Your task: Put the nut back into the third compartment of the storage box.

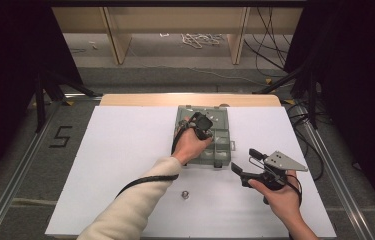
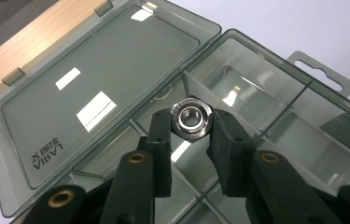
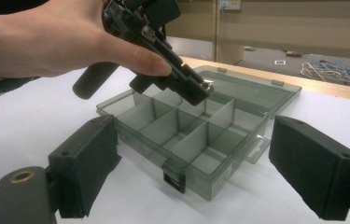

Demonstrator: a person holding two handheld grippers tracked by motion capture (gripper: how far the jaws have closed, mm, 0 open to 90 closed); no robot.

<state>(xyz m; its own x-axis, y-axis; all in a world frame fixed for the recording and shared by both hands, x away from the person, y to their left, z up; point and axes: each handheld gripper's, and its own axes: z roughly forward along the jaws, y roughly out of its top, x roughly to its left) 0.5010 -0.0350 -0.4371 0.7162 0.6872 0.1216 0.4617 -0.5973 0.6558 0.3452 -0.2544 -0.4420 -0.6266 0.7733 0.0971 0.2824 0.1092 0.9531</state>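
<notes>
Two black jaws of the left gripper [image 2: 189,140] pinch a steel nut [image 2: 191,118] between their pads, its bore facing us, and we see it held above the inner dividers of the box [image 2: 275,79]. Just under it lie the smoky compartments, none of which we can name as the one directly below. From the right gripper view the same nut [image 3: 206,87] hangs at the tips of the left gripper [image 3: 200,93], over the far middle of the box [image 3: 182,135], tilted down towards it. We hold that gripper in our left hand [image 1: 191,145], which reaches over the near edge of the box [image 1: 210,160]. Its lid [image 2: 93,88] lies flat, hinged open away from us, on the white worktop [image 1: 125,150]. Our right gripper [image 1: 249,162] has its jaws spread wide with nothing between them; it sits in our right hand [image 1: 280,192] just to the right of the box, near its front corner, pointing at it. A second nut [image 1: 185,194] rests alone on the worktop, nearer to us than the box and between our forearms.
</notes>
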